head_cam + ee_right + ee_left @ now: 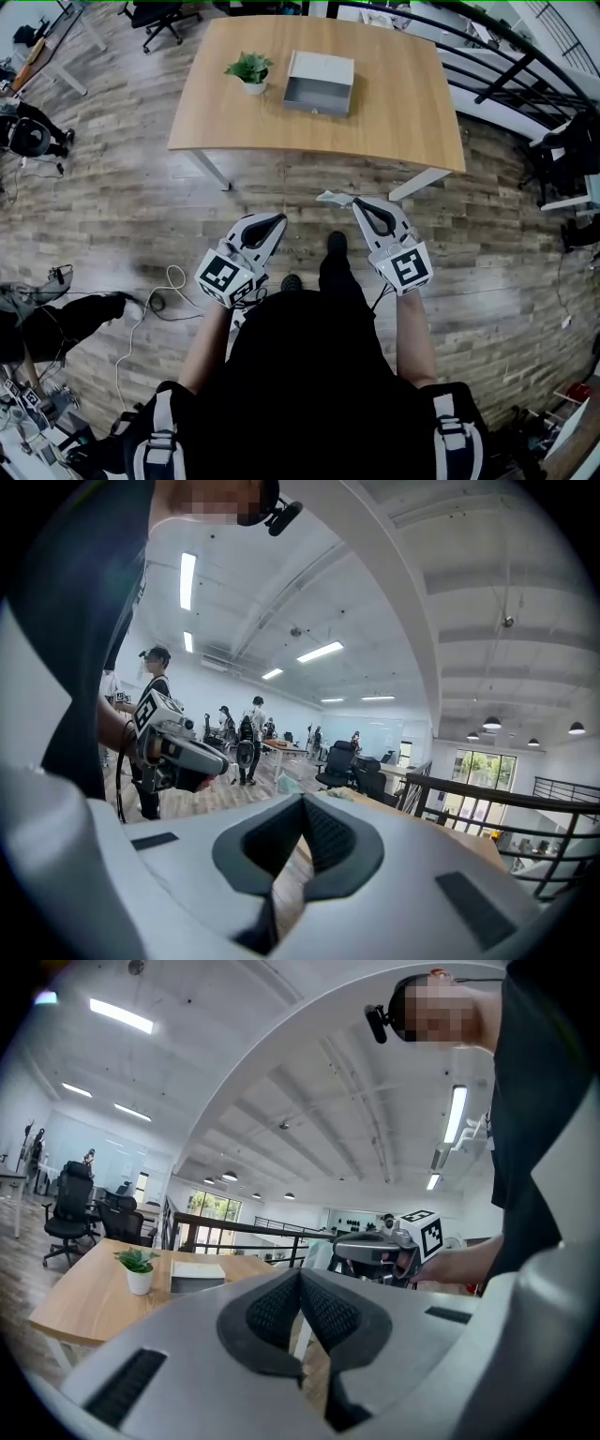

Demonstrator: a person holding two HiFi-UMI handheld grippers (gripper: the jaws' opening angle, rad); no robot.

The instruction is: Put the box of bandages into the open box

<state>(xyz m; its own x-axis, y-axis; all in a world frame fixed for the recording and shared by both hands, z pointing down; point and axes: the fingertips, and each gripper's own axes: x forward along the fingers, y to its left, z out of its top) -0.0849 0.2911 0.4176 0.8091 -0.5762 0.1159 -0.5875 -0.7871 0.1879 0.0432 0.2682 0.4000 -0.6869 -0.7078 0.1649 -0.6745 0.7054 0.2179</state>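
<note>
Head view, centre: our right gripper [355, 201] clamps one end of the box of bandages [335, 198]; we judge it light, thin, crushable. Our left gripper [280, 220] is closed, empty.

- Table [394, 103]: light honey wood grain.
- Open box [320, 82]: plain grey.
- Plant [249, 66]: green leaves; pot [253, 87] white.
- Floor [112, 187]: weathered grey-brown planks.
- Left gripper [277, 221] and right gripper [357, 202]: pale grey shells, black ribbed pads [272, 1314], black-and-white square markers [223, 275].
- Person's top [309, 375]: black.
</note>
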